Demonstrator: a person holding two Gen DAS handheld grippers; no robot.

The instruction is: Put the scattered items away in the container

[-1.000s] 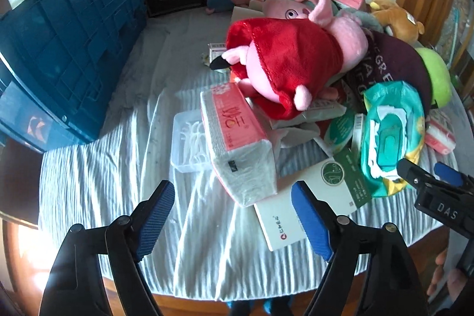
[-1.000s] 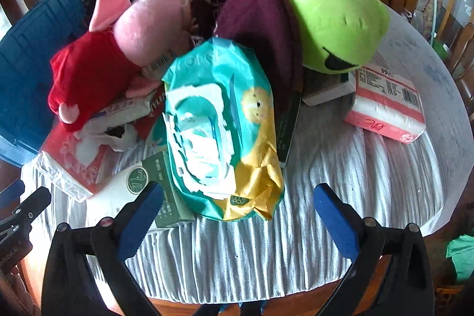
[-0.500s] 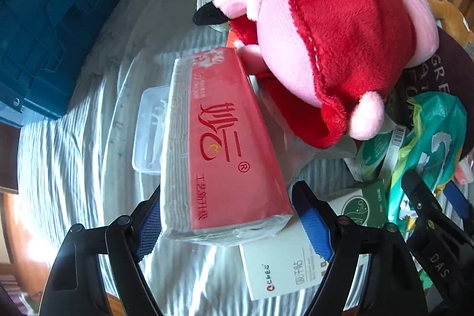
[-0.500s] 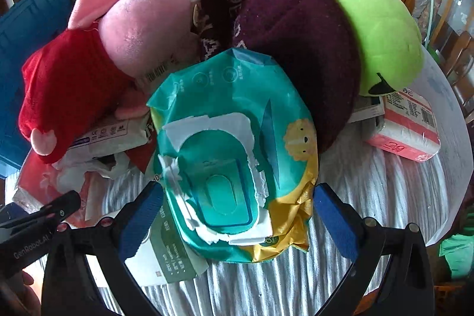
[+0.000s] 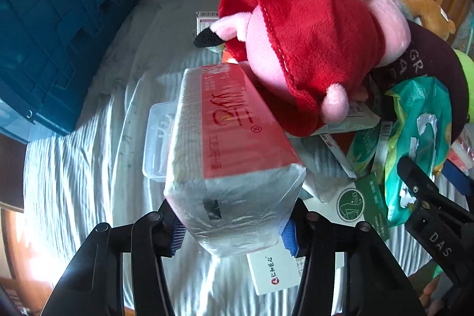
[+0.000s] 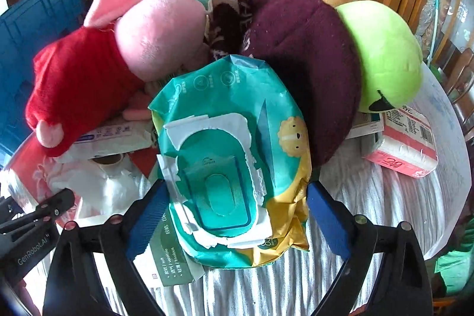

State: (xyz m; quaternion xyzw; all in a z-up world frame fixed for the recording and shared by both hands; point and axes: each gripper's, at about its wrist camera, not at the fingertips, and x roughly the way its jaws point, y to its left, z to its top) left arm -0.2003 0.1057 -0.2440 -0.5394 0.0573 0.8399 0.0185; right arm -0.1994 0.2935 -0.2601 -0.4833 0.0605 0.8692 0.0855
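My left gripper [image 5: 234, 230] has closed in from a wide stance a second ago and now clamps the near end of the red tissue pack [image 5: 228, 150], which seems tilted up off the striped tablecloth [image 5: 89, 168]; I judge one item is secured for transfer. My right gripper [image 6: 234, 212] has advanced: its jaws flank the teal wet-wipes pack [image 6: 231, 156], left pad touching, right just beside it, not yet clamped. The blue crate [image 5: 59, 28] stands at 10 o'clock in the left view; its interior is hidden. The plush pile, including the red-hooded pig [image 5: 308, 49], remains at 1 o'clock
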